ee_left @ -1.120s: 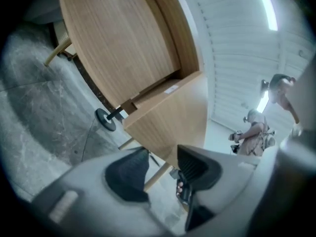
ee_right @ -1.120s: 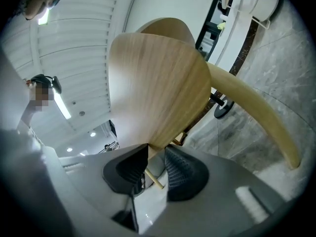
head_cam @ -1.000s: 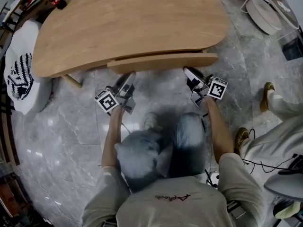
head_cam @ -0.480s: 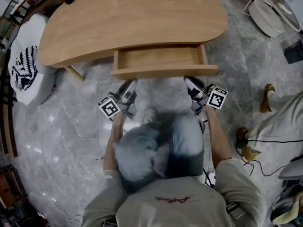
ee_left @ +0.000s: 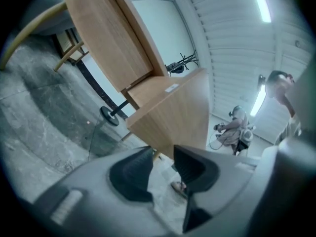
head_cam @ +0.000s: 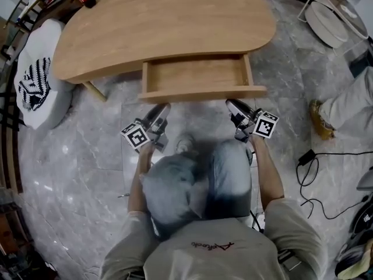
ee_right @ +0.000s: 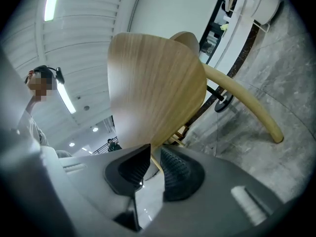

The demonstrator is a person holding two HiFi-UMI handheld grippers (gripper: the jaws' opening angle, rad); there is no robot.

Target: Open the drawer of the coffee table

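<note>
Drawer (head_cam: 198, 74) was pulled well out of the coffee table (head_cam: 163, 28), toward 6 o'clock, over a grey marble floor (head_cam: 76, 174). Left gripper (head_cam: 164, 106) and right gripper (head_cam: 231, 103) were held right by its front. Both sets of jaws had just been closing but were seen apart, the left wider and the right down to a slit, with only the front's edge at the tips. A white pouf (head_cam: 55, 111) was parked at 9 o'clock, and a cable (head_cam: 306, 156) was strewn at 4.

Matt wooden drawer (head_cam: 195, 74), glossy marble floor (head_cam: 76, 174)
</note>
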